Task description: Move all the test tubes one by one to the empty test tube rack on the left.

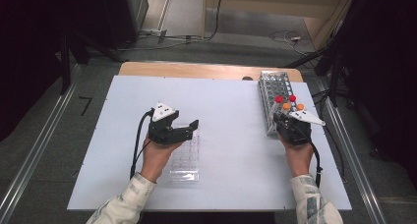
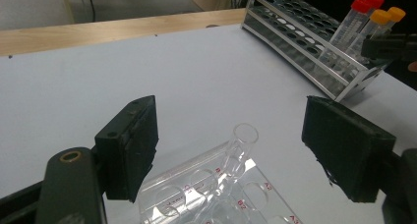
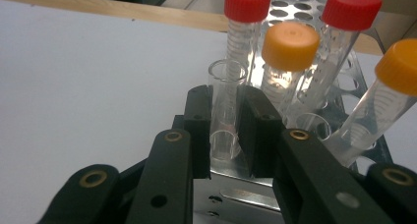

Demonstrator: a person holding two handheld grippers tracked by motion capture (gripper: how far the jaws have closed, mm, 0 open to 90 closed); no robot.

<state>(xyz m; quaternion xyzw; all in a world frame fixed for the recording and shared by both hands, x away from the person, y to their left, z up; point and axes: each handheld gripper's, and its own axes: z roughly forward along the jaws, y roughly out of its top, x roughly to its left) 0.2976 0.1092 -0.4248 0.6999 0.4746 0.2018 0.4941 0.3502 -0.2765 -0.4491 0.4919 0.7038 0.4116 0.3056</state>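
A metal tube rack (image 1: 271, 86) stands at the table's right side, holding two red-capped tubes (image 3: 247, 5) and two orange-capped tubes (image 3: 290, 44). My right gripper (image 3: 227, 130) is at the rack's near end, shut on an uncapped clear tube (image 3: 226, 81) that stands upright in the rack. In the high view the right gripper (image 1: 281, 118) sits against that same end. My left gripper (image 2: 231, 150) is open above a clear well plate (image 2: 196, 189). A short uncapped clear tube (image 2: 242, 143) leans in the plate between the jaws, untouched by either pad.
A white mat (image 1: 221, 101) covers the table, with a wooden edge (image 1: 196, 69) at the far side. The clear well plate (image 1: 186, 160) lies left of centre near the front. Cables run across the floor beyond the table.
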